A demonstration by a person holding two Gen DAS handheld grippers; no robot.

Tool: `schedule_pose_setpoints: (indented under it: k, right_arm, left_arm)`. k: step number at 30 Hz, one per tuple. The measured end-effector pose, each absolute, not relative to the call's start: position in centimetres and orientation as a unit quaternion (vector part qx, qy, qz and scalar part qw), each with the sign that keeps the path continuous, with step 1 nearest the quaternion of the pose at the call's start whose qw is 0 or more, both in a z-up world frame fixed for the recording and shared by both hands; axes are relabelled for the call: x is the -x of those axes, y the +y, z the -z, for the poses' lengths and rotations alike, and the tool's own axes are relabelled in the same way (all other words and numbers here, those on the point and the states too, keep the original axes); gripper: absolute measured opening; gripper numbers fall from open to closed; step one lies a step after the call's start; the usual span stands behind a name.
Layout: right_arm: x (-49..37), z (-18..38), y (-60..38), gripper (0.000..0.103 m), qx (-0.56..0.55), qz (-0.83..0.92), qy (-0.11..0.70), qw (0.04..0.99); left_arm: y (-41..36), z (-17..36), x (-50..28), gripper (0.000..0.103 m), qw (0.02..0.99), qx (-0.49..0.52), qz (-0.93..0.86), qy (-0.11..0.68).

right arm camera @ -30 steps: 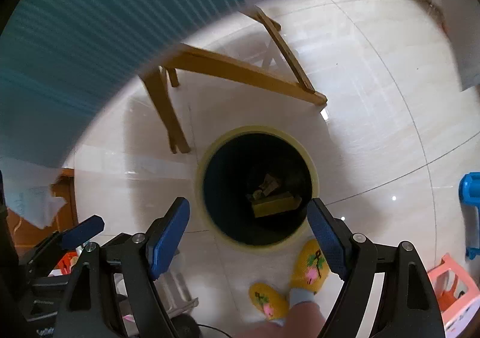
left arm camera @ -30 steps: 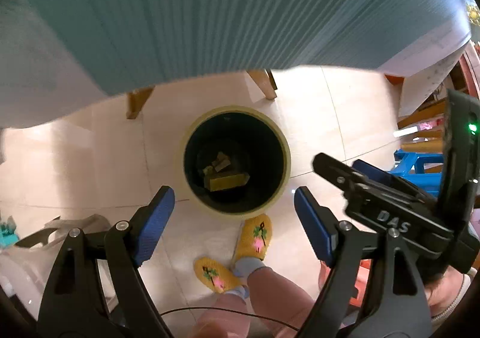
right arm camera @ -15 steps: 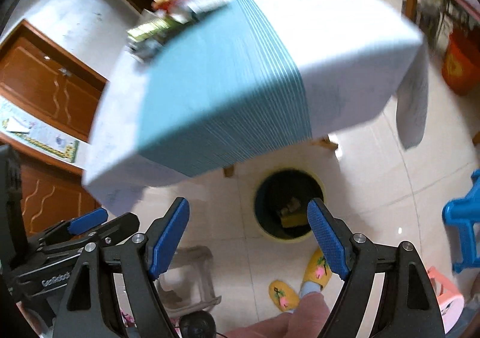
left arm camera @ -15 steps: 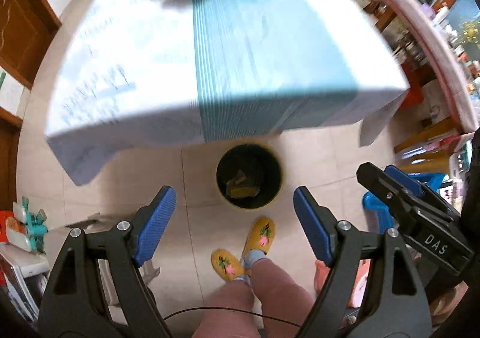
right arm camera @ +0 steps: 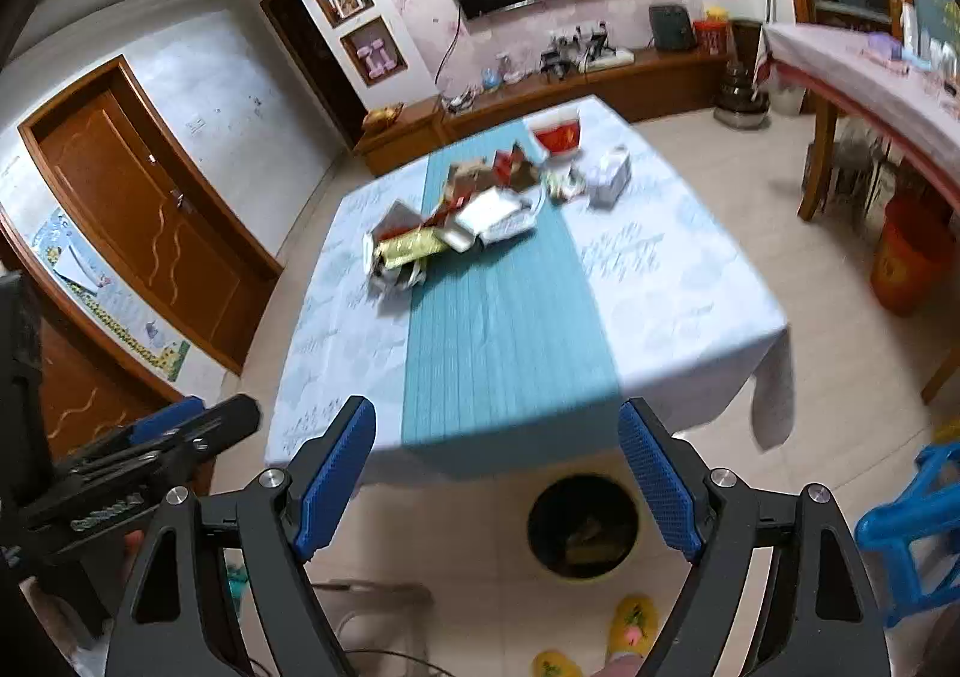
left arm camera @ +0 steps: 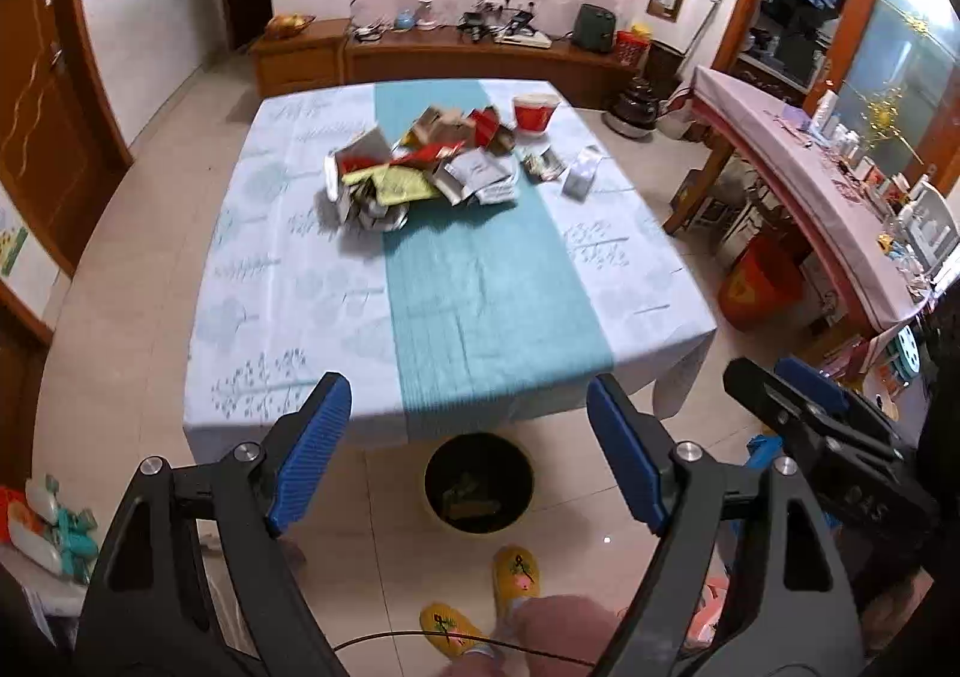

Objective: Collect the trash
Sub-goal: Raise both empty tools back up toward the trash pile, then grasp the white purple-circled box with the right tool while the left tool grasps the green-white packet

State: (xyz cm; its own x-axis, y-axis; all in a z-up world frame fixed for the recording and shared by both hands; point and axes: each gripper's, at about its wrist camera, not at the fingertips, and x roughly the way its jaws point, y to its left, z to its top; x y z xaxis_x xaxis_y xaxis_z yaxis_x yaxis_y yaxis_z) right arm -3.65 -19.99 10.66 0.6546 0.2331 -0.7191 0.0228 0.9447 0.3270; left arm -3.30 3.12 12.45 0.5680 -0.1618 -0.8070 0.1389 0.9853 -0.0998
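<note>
Now that both grippers have swung up from the bin (left arm camera: 478, 483) to face the counter (left arm camera: 336, 287), a drop looks finished and another pick looks due. The left gripper (left arm camera: 468, 455) and right gripper (right arm camera: 498, 482) both show fingers spread wide, empty. The trash pile (left arm camera: 420, 173) lies at twelve o'clock, toward the counter's far edge.

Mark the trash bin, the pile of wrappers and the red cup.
trash bin (left arm camera: 479, 440), left wrist view, near rim
pile of wrappers (left arm camera: 420, 167), left wrist view, middle of heap
red cup (right arm camera: 559, 135), right wrist view, side wall
</note>
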Motion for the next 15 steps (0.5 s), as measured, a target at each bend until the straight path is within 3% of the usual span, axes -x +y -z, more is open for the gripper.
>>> schedule_pose_setpoints:
  k: [7,15]
  right_arm:
    - [-1.9,-13.1,-22.9,0.084,-0.132,-0.031,0.397,0.908]
    - [-16.6,-9.3,-28.8,0.083,-0.145,-0.033,0.427,0.892]
  left_arm:
    - [0.7,-15.3,-1.7,0.079,0.896,-0.001,0.074,0.438]
    - [-3.5,-13.0,-13.2,0.079,0.902,0.007,0.018,0.431]
